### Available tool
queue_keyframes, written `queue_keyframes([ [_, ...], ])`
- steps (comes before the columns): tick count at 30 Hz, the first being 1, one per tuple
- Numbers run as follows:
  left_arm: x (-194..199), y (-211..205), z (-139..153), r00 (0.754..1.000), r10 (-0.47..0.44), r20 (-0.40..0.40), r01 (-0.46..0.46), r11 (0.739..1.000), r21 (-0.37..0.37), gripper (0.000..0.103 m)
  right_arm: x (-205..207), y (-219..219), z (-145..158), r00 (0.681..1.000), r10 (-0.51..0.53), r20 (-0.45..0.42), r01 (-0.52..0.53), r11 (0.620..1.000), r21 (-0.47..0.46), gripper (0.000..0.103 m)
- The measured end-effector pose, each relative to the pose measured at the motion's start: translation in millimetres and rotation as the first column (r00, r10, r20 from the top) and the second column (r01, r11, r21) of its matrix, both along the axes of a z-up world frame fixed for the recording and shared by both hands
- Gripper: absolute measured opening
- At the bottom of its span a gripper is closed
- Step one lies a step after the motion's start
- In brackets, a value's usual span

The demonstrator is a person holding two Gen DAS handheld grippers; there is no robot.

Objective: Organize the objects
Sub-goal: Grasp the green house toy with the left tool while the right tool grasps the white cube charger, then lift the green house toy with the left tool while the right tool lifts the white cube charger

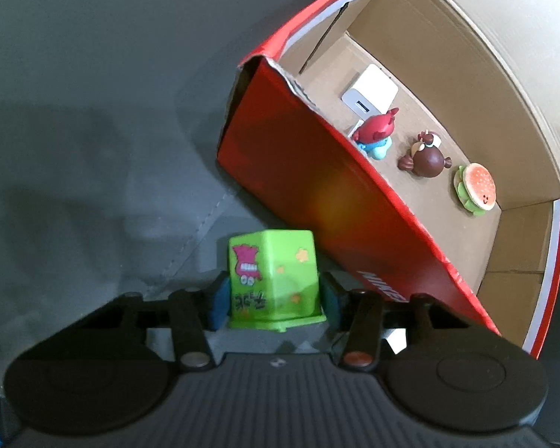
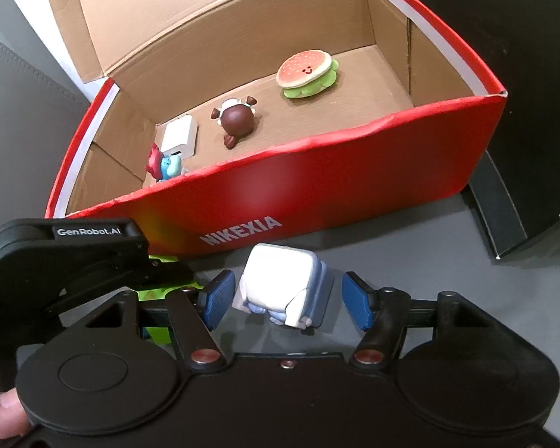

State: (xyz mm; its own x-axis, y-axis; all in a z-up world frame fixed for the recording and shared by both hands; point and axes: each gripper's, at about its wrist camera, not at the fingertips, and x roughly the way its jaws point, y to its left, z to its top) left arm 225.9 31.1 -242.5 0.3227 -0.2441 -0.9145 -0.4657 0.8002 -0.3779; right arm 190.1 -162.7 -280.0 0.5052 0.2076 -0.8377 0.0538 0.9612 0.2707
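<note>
1. Left wrist view: the left gripper (image 1: pixel 274 295) has its fingers clamped on a green cube toy (image 1: pixel 274 278), just beside the red box (image 1: pixel 317 186) on the grey surface (image 1: pixel 93 112).
2. Right wrist view: the right gripper (image 2: pixel 285 300) fingers stand spread around a white block toy (image 2: pixel 280 283) without touching; the burger toy (image 2: pixel 306 72) lies inside the box.

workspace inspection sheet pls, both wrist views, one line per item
surface: grey table.
job's things: green cube; white cube toy outside the red box; inside lie burger toy, brown figure, white charger, red-blue figure.
clutter: nothing seen.
grippers: left tongs shut on the green cube; right tongs open, straddling the white cube toy.
cables: nothing seen.
surroundings: dark panel.
</note>
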Motion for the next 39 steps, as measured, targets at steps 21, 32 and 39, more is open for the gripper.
queue_keyframes([
  [21,-37,-11,16,0.998,-0.065,0.0,0.065,0.995,0.078,0.048,-20,-21,1,1.0,-0.009,-0.024,0.008,0.999,-0.045,0.048],
  [32,-52,-25,23,0.976,-0.216,-0.009,0.214,0.962,0.171,0.048,-34,-25,8,1.0,0.001,-0.029,-0.005,0.992,-0.127,0.048],
  [39,-60,-23,26,0.964,-0.264,-0.023,0.264,0.943,0.205,0.048,-41,-28,10,0.999,-0.001,-0.032,-0.004,0.988,-0.152,0.048],
])
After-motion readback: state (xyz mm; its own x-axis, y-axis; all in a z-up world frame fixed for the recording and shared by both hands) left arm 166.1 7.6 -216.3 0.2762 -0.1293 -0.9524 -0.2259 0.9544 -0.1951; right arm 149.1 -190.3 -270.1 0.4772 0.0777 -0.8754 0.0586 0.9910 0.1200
